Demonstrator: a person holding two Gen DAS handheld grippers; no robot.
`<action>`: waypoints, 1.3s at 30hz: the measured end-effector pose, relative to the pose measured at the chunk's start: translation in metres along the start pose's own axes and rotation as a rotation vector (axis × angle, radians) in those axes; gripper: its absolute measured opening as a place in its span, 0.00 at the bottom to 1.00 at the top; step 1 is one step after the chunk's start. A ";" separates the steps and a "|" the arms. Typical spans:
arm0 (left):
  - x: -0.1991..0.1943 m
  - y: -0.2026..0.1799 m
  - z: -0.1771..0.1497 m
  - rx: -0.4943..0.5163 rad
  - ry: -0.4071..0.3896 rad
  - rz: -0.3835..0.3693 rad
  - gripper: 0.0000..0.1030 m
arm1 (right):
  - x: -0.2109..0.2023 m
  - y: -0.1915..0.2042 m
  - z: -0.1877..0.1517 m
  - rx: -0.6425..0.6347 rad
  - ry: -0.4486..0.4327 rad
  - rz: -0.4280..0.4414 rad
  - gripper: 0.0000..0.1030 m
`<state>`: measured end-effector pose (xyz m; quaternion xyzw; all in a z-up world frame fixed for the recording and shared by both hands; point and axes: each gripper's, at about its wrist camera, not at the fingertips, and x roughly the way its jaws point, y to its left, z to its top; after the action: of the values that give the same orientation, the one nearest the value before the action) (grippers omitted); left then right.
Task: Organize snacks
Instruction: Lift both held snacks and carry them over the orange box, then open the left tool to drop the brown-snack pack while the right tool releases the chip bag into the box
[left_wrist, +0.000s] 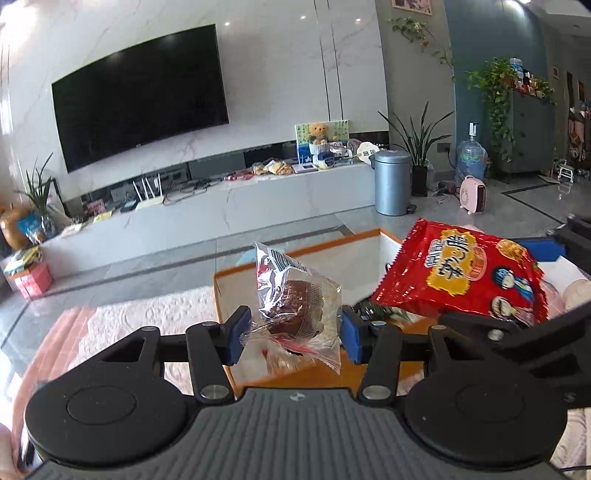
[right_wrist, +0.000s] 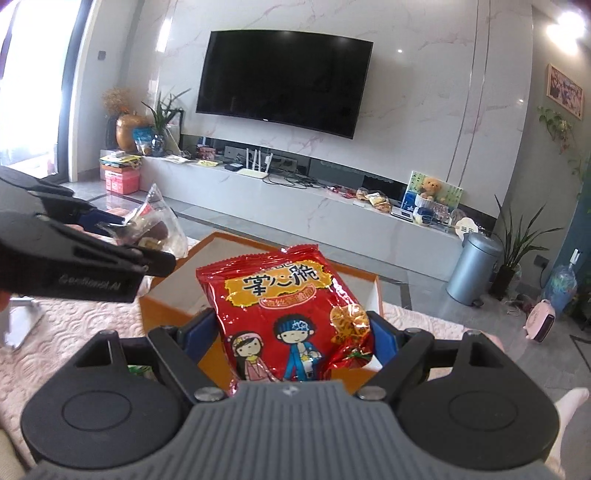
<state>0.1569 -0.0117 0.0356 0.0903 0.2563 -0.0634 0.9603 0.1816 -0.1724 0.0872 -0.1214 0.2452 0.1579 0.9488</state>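
Both grippers, left gripper (left_wrist: 291, 334) clamping cake packet (left_wrist: 295, 306), hover over box (left_wrist: 295, 254)

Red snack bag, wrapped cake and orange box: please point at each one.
red snack bag (right_wrist: 288, 306), right wrist view, front print.
wrapped cake (left_wrist: 295, 306), left wrist view, brown cake inside.
orange box (left_wrist: 295, 254), left wrist view, far rim.

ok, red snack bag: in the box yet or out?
Out. The red snack bag is held above the box, pinched in the right gripper.
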 end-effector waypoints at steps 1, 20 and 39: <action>0.004 0.000 0.002 0.007 -0.001 0.005 0.56 | 0.007 -0.001 0.005 0.003 0.006 -0.006 0.79; 0.128 0.008 0.002 0.106 0.222 0.049 0.56 | 0.179 -0.016 0.026 0.005 0.226 -0.064 0.79; 0.180 0.005 -0.013 0.153 0.458 0.049 0.56 | 0.246 -0.006 0.004 -0.119 0.355 -0.047 0.78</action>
<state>0.3068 -0.0177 -0.0657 0.1812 0.4595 -0.0372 0.8687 0.3895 -0.1172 -0.0322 -0.2091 0.3963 0.1258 0.8851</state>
